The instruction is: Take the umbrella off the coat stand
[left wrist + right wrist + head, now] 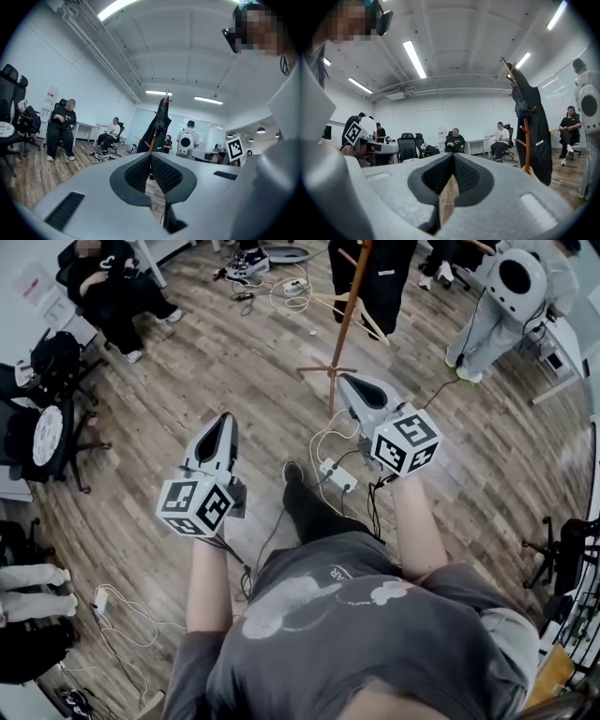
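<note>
stand [345,329]: upright on wood floor [187,381], ahead, well apart from both tools.
umbrella [518,101]: looks folded, dark, hung high on stand beside black coat [539,136]; untouched.
L grip [223,420]: jaws together, nothing in them; level, aimed at stand.
R grip [348,382]: jaws together too, empty; nearer stand's base.
why: prob. held level & fwd for approach; closed as nothing within reach.
next: prob. close in, open R jaws, lift umbrella off peg.
risk: coat may snag, come off w/ it.

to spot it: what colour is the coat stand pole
Reddish-brown wooden pole, clearest in head view.
</note>
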